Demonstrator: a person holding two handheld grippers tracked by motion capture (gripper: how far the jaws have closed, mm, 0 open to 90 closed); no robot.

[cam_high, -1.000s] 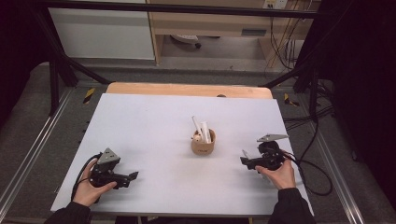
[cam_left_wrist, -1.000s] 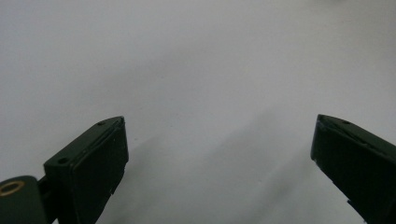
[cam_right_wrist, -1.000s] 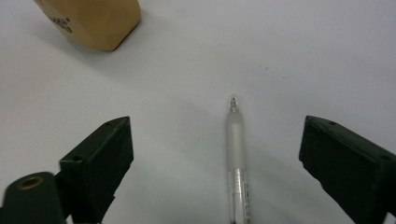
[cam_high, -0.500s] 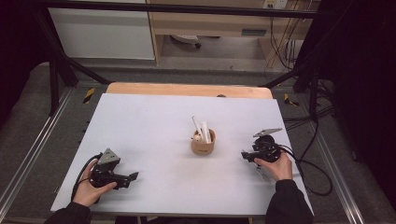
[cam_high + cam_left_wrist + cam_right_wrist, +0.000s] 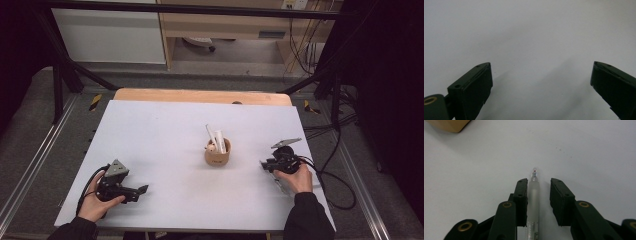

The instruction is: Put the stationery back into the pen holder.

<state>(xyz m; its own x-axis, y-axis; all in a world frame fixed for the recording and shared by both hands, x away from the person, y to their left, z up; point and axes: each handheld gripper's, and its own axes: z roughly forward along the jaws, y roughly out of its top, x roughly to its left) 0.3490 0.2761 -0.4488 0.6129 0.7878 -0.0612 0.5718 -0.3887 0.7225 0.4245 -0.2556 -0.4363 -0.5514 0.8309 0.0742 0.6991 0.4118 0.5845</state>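
Your right tongs (image 5: 538,195) straddle the pen (image 5: 533,195) lying on the bench (image 5: 165,135) at four o'clock from the cup (image 5: 217,152), jaws parted, one touching it; centre them, then squeeze. They've tipped down since a second ago. Left tongs (image 5: 541,82) gape empty.

Between the jaws of the right gripper (image 5: 538,195): a pen (image 5: 533,202), lying on the table (image 5: 165,140), touching the left jaw, with a gap to the right jaw, tip poking just past the jaw tips. Ahead and to the left of that gripper, near it: a cup (image 5: 218,152) holding upright sticks (image 5: 216,137). Well apart to the cup's other side, near the table's front edge: the left gripper (image 5: 142,189), jaws spread over bare table.
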